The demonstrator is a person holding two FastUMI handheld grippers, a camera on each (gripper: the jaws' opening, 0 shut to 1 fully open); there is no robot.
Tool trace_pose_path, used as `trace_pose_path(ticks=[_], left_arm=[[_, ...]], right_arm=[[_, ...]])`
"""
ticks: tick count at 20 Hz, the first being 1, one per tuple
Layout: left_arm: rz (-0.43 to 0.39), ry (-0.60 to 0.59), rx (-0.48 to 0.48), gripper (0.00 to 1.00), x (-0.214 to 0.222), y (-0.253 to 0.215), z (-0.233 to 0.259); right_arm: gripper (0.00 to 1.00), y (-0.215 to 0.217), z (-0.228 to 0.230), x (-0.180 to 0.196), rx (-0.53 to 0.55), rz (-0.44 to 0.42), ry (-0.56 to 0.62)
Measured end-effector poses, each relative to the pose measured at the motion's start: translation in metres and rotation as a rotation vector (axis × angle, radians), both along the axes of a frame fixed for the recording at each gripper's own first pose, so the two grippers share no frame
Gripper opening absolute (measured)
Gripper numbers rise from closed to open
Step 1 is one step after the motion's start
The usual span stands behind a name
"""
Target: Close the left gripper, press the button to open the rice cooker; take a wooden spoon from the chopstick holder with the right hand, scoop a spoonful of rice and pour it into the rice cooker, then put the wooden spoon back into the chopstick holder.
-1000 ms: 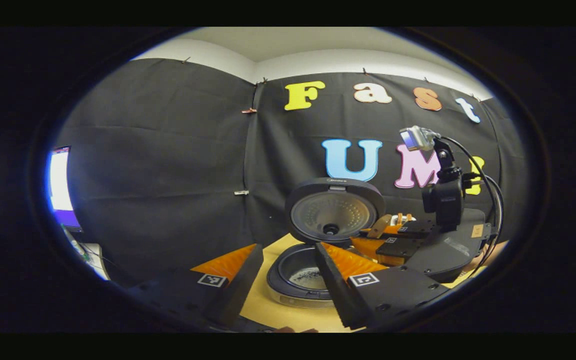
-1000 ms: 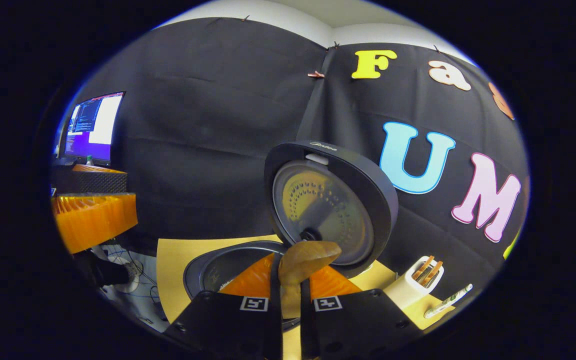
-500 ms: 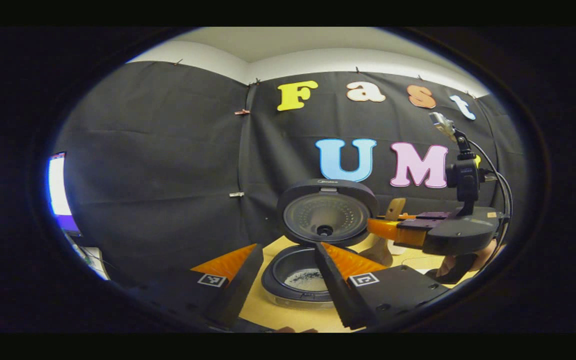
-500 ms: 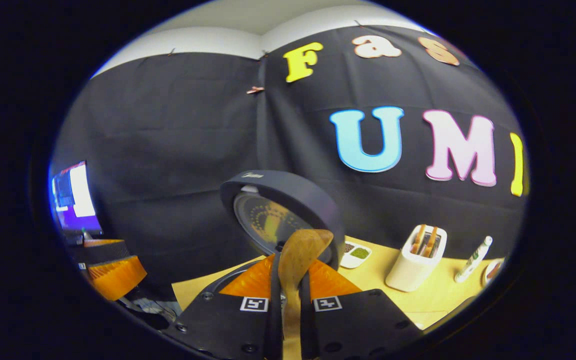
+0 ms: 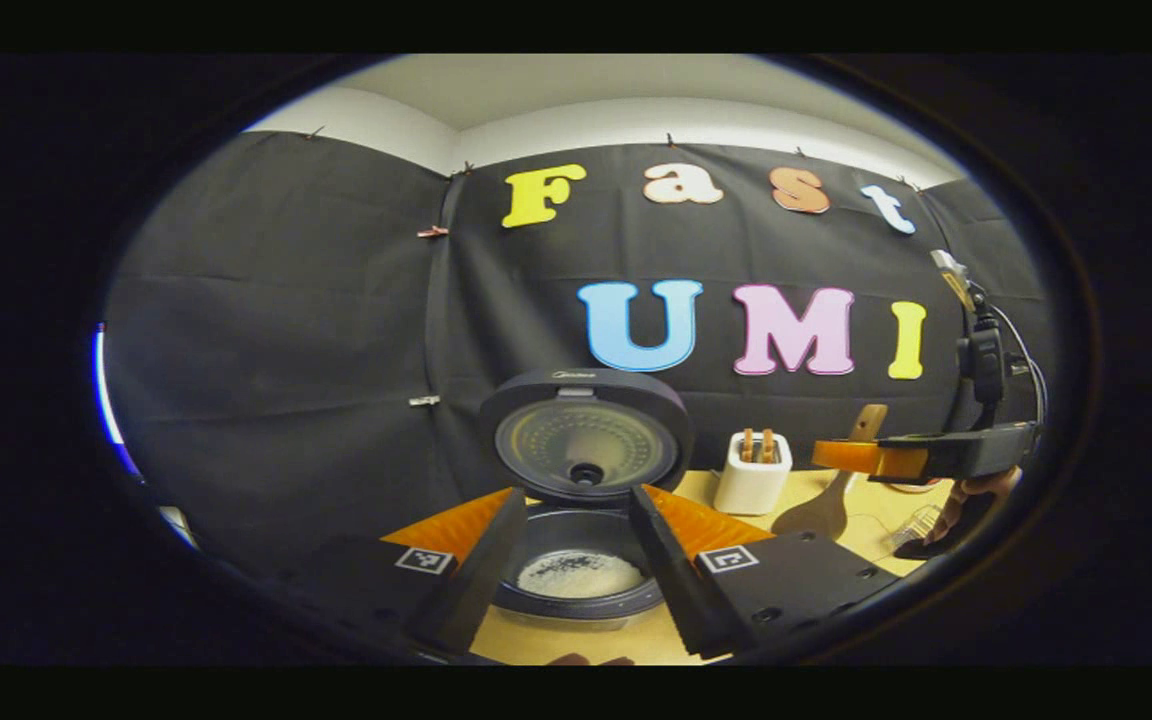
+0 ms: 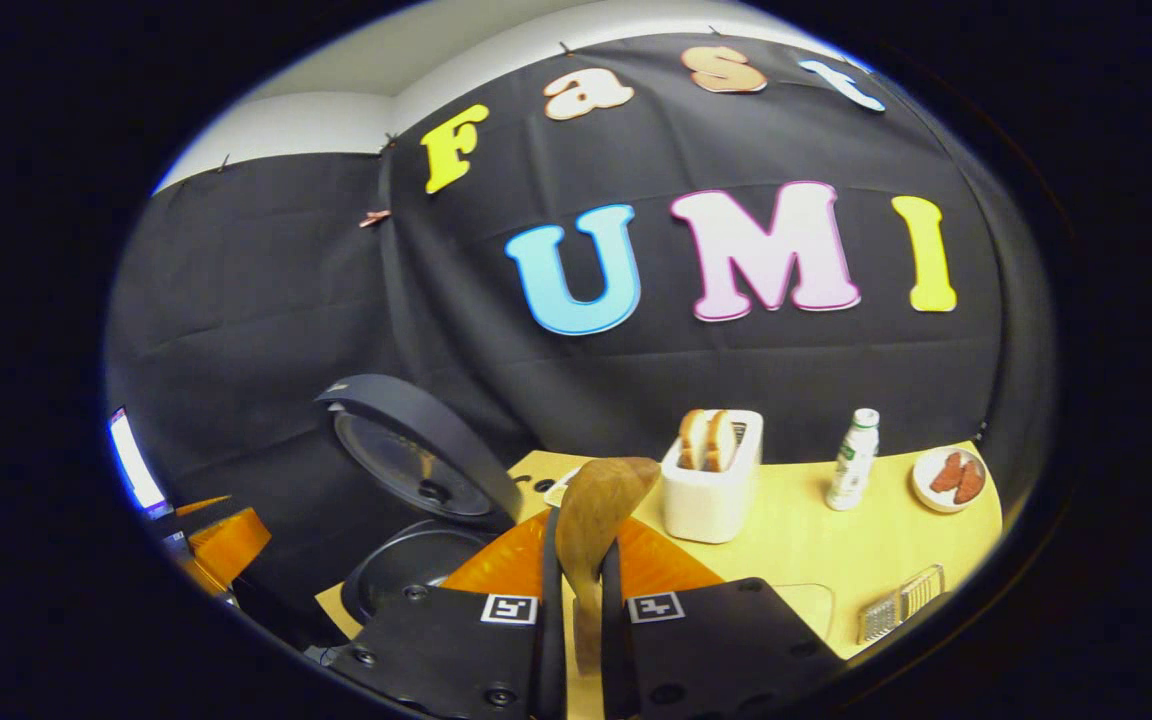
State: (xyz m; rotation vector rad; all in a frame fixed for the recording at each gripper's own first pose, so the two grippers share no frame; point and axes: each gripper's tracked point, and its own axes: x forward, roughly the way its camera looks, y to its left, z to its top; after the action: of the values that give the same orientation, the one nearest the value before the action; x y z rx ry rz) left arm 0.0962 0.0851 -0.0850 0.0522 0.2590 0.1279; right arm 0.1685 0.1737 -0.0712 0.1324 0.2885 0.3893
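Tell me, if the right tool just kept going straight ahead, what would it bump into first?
Probably the white chopstick holder. The right tool, shut on the wooden spoon, points just left of it, so the spoon might slip past toward the black wall. Depth is hard to judge.

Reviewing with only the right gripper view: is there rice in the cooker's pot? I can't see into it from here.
Observer: Yes. In the left gripper view, white rice lies on the bottom of the pot.
Operator: Is the left gripper open?
Observer: Open. The left gripper has its fingers wide apart, either side of the pot.
Operator: How does the spoon hang?
Observer: Bowl down. The right gripper holds the spoon right of the holder.
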Motion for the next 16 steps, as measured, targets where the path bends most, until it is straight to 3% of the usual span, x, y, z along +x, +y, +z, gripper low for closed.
trace_pose_path(ticks=[11, 16], left_arm=[[-0.105, 0.011, 0.009, 0.74, 0.015, -0.065, -0.004], [-0.08, 0.011, 0.008, 0.74, 0.012, -0.068, -0.004]], right_arm=[[0.18, -0.171, -0.016, 0.015, -0.056, -0.286, 0.012], [0.18, -0.217, -0.024, 0.019, -0.101, -0.361, 0.009]])
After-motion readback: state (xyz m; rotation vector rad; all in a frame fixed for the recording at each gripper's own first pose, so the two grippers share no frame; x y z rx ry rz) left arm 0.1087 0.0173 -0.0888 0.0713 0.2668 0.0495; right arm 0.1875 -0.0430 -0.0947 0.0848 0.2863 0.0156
